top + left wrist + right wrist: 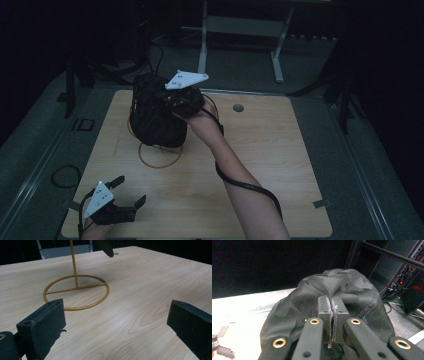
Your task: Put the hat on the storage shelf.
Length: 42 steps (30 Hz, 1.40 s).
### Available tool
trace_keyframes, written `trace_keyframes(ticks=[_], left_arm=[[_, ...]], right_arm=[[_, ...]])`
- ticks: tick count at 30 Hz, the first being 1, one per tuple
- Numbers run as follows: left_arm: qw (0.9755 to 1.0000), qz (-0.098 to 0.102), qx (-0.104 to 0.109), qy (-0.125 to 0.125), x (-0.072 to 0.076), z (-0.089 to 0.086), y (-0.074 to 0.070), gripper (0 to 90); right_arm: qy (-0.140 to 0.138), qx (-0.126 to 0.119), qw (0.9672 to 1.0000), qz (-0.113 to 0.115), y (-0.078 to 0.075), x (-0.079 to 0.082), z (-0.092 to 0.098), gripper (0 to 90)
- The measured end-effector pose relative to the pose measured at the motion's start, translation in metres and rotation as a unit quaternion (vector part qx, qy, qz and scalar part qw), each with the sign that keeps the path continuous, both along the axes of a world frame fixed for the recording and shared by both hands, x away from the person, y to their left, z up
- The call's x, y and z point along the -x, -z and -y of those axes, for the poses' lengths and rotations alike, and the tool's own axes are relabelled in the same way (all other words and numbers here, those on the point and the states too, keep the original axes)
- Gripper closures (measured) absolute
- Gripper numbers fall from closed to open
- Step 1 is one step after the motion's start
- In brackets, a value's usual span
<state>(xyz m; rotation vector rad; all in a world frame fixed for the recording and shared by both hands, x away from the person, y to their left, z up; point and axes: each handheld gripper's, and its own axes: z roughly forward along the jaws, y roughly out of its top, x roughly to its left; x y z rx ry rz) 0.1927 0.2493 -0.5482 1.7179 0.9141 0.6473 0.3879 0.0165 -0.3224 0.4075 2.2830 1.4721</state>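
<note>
Light wood-grain desk (pixel 280 165), rectangular, rounded corners, small round grommet hole (pixel 238 107) near the far edge.

Black mesh-fabric cap (pixel 157 112), dark camo-like pattern: held up off the desk at the far left part, above and partly covering the gold wire stand (pixel 75 290). In the right gripper view the cap (pixel 329 300) bulges up around the jaws, fabric bunched between them.

Stand: thin gold upright rod on a ring base with a crossbar, base flat on the desk. In the high view part of the ring (pixel 160 160) sticks out below the cap.

Right tongs (pixel 172 102): closed, pinching a fold of the cap; forearm reaches diagonally across the desk, black cable looped along it. Pads (pixel 323 308) pressed together on the fabric.

Left tongs (pixel 131 192): open, nothing between the jaws, at the near left corner of the desk, well apart from the cap. Left gripper view looks across the desk toward the ring base.
</note>
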Motion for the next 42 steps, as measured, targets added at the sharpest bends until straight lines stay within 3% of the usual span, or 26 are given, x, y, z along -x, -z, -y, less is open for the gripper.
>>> trace_keyframes(ticks=[14,18,21,28,32,42], left_arm=[[0.9999,-0.009,0.001,0.008,0.000,0.000,0.004,2.3],[0.9999,-0.011,0.002,0.012,0.000,0.000,0.005,2.2],[0.9999,-0.011,0.003,0.012,0.000,0.001,0.005,2.3],[0.9999,-0.011,0.002,0.012,0.000,0.001,0.005,2.3],[0.9998,-0.013,0.004,0.012,0.000,0.002,0.006,2.2],[0.9997,-0.015,0.006,0.019,0.000,0.006,0.006,2.2]], right_arm=[[-0.011,0.029,0.9992,-0.026,0.012,-0.012,-0.035,86.1],[-0.026,0.008,0.9984,-0.050,0.017,-0.015,-0.037,71.1],[-0.030,0.013,0.9982,-0.051,0.020,-0.014,-0.039,62.8],[-0.027,0.024,0.9984,-0.044,0.018,-0.012,-0.041,55.1],[-0.023,0.015,0.9988,-0.040,0.014,-0.011,-0.038,48.7],[-0.033,-0.002,0.9979,-0.057,0.015,-0.006,-0.020,28.4]])
